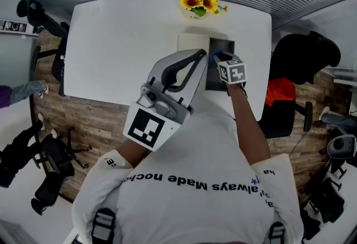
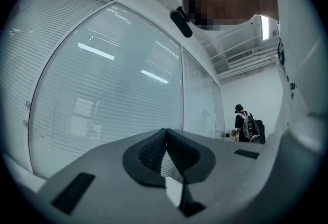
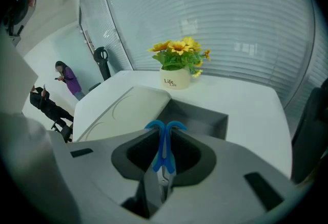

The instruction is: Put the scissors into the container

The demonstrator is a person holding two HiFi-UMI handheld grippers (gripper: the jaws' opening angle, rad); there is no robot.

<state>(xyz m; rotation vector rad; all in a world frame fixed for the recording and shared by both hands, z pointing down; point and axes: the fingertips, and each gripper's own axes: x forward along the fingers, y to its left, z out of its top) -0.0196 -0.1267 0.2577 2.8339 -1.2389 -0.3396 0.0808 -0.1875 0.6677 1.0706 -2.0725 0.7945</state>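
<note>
White bench (image 1: pixel 122 42) fills the upper half of the head view, sunflower pot (image 1: pixel 199 3) at its far edge. Grey container (image 3: pixel 207 115) sits centre frame in the right gripper view, open, its cream lid (image 3: pixel 128 107) flipped to the left.

Left gripper (image 1: pixel 196 56) is raised big in the middle of the head view. Its jaws are pressed together with nothing between them, pointing at the window blinds.

Right gripper (image 3: pixel 164 138) is at the container's near edge, jaws clamped on the scissors (image 3: pixel 163 164).

Scissors are held in the air, low centre of the right gripper view, right in front of the container opening. The blue handle loops (image 3: pixel 165 126) poke forward past the jaws and the metal blades run back toward the camera.

Handling, judged: light, rigid, small. The plastic and steel are smooth, so they could swivel or slip in a pinch. The blades are closed but the tips are pointed. Best hold is across the handle shanks near the pivot, as now. Not fragile, so a short drop into the box looks fine.
</note>
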